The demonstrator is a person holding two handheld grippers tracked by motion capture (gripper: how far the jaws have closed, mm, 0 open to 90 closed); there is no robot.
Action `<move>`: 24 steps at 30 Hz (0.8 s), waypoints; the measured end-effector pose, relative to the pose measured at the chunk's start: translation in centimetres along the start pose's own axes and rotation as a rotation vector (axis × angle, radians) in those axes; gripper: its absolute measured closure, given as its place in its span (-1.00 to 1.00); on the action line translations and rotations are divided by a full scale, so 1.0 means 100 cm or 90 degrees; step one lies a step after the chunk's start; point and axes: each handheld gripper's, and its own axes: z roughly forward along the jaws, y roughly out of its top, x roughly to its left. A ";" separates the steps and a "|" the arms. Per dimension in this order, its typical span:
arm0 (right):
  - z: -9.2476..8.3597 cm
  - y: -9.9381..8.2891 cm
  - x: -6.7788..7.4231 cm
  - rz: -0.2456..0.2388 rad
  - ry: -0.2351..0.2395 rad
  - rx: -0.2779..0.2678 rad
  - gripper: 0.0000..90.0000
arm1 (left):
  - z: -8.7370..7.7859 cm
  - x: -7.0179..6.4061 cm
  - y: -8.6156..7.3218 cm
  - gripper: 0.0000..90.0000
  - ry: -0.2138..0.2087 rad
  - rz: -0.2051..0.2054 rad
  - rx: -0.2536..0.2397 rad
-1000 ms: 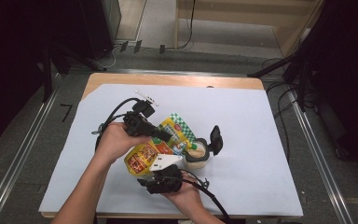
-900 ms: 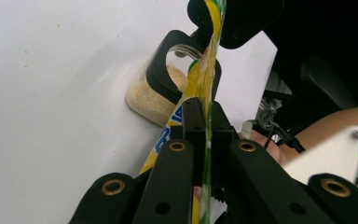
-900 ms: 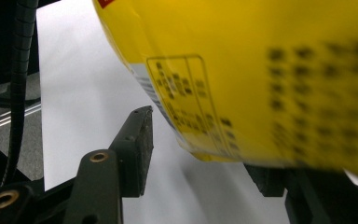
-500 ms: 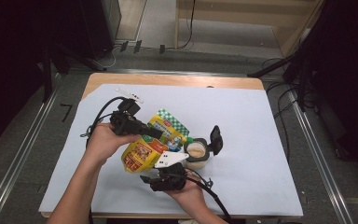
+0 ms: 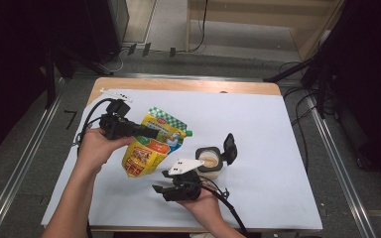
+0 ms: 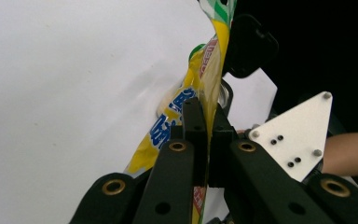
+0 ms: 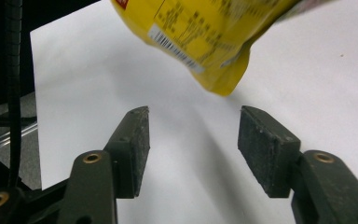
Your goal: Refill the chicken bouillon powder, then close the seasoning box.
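Note:
A yellow and green pouch (image 5: 149,146) hangs tilted above the white sheet, and my left gripper (image 5: 154,133) is shut on its upper part. In the left gripper view the jaws (image 6: 205,140) pinch the pouch (image 6: 177,116) edge-on. My right gripper (image 5: 159,181) stands low at the front, below the pouch, with a grey plate (image 5: 183,166) on top. Its jaws (image 7: 191,121) are open and have just been opening, with nothing between them. The pouch's bottom corner (image 7: 205,32) hangs just beyond them.
A small round jar (image 5: 211,161) with beige contents stands right of the pouch, its black flip lid (image 5: 229,148) raised. White paper (image 5: 278,139) covers the wooden table. Cables trail from both grippers. Metal rails run along the table's sides.
My left gripper has carried the pouch left and slightly up, away from the jar. The right gripper has stayed where it was.

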 end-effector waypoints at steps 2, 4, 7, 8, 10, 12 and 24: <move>0.000 0.000 0.000 -0.002 0.000 -0.002 -0.01 | -0.002 0.003 0.001 1.00 0.012 -0.004 -0.005; 0.000 0.000 -0.001 -0.004 0.000 -0.005 -0.01 | -0.004 0.007 0.003 1.00 0.026 -0.009 -0.007; -0.001 0.001 -0.001 0.002 0.004 -0.002 0.00 | -0.006 0.014 0.005 1.00 0.038 -0.014 -0.015; -0.001 0.001 -0.001 0.002 0.004 -0.001 0.00 | -0.006 0.016 0.007 1.00 0.048 -0.014 -0.024; -0.001 0.001 -0.001 0.003 0.004 0.000 0.00 | -0.005 0.018 0.008 1.00 0.058 -0.013 -0.031; -0.001 0.001 -0.002 0.003 0.004 0.000 0.00 | -0.003 0.020 0.010 1.00 0.069 -0.016 -0.042; -0.007 0.001 -0.005 0.013 -0.006 -0.001 0.00 | 0.018 0.033 0.013 1.00 0.081 -0.006 -0.061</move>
